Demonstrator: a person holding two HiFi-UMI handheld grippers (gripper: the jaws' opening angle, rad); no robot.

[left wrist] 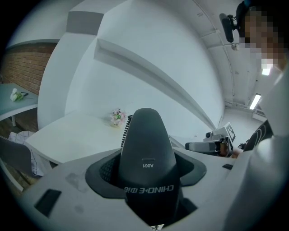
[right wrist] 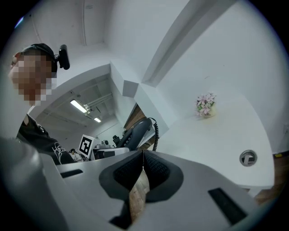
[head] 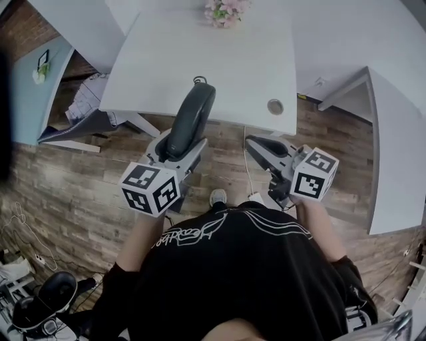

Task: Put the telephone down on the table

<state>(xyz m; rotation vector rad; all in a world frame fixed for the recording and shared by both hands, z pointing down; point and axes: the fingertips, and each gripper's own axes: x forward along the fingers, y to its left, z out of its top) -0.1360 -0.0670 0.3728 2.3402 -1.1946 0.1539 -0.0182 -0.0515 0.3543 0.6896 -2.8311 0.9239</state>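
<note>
Wood-plank flooring (head: 80, 193) runs under a white table (head: 200, 60) that fills the far half of the head view. The telephone (head: 190, 120), a dark grey handset, is held off the floor at the near side of that table. Its far end, with the coiled cord (right wrist: 156, 131), shows against the table's near edge in the head view. No view shows whether that end touches the tabletop. The left gripper (head: 183, 150) is clamped on the handset's near part, its jaws standing wide with their dark pads (left wrist: 106, 169) against the handset's sides. In the left gripper view the handset (left wrist: 146, 153) rises between the jaws with pale lettering on its back.

To the right, near the left gripper but apart from it, is the right gripper (head: 253, 143). Its jaws are together with nothing between them, and the floor shows through the slit below the pads (right wrist: 156, 169).

On the table a round grommet (head: 275, 106) sits by the near right corner. A small pot of pink flowers (head: 226, 12) stands at the far edge. Another white table (head: 399, 153) is at the right, and a pale one (head: 26, 100) at the far left.
</note>
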